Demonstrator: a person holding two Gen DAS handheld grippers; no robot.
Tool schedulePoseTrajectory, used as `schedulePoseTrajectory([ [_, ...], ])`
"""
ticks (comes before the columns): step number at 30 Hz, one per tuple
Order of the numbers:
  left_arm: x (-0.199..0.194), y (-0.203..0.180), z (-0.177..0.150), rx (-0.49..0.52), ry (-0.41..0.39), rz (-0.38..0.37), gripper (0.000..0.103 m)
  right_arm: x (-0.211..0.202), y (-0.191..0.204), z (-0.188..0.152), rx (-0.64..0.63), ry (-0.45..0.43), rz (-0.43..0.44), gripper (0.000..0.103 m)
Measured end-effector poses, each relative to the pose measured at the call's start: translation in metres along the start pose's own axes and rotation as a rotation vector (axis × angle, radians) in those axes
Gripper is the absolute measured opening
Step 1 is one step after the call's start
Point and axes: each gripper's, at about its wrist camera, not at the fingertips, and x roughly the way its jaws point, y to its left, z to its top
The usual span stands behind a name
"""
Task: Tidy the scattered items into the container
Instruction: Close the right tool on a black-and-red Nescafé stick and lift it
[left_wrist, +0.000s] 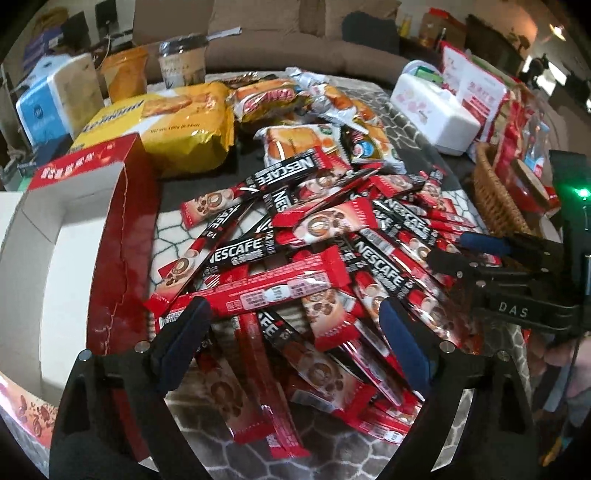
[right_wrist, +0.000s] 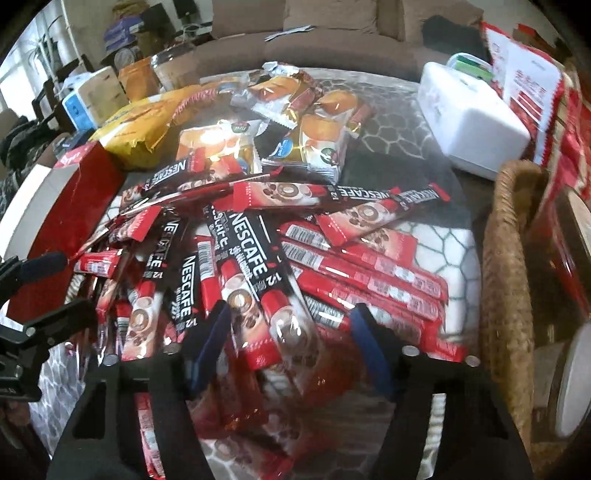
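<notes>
Heap of red-black foil coffee sticks (left_wrist: 295, 258): light, slippery, floppy; pinch mid-length. Left gripper (left_wrist: 295, 332) jaws wide, right gripper (right_wrist: 291, 339) half-spread; neither holding. Open red cardboard box (left_wrist: 122, 229) left.

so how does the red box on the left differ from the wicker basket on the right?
The red box is flat-sided cardboard, glossy red outside, white inside; the wicker basket is woven brown with a rounded rim. The box's visible interior looks empty; the basket already holds red packets. Both are open-topped and flank the coffee sticks.

coffee sticks (left_wrist: 295, 258) heaped mid-table, open box (left_wrist: 74, 240) left, wicker basket (left_wrist: 495, 199) right
</notes>
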Motion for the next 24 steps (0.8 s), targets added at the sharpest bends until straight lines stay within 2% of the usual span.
schedulePoseTrajectory([
  [7,0.021,0.007,0.010,-0.004,0.055,0.039,0.092,0.012,0.001,0.013,-0.040,0.032,0.032,0.062],
  [9,0.023,0.007,0.011,-0.003,0.059,0.042,0.092,0.013,0.001,0.015,-0.041,0.040,0.044,0.053],
  [10,0.025,0.007,0.012,-0.002,0.062,0.041,0.092,0.012,0.002,0.015,-0.040,0.040,0.063,0.041],
  [11,0.026,0.007,0.013,-0.003,0.066,0.042,0.091,0.012,0.004,0.015,-0.040,0.041,0.078,0.038],
  [13,0.026,0.007,0.012,-0.010,0.072,0.039,0.086,0.011,0.007,0.014,-0.042,0.039,0.065,0.035],
  [17,0.020,0.008,0.009,-0.014,0.062,0.030,0.086,0.008,0.005,0.012,-0.024,0.035,0.061,0.026],
  [24,0.003,0.006,-0.001,0.008,0.055,0.014,0.088,-0.003,0.007,0.002,-0.002,0.035,0.053,0.021],
])
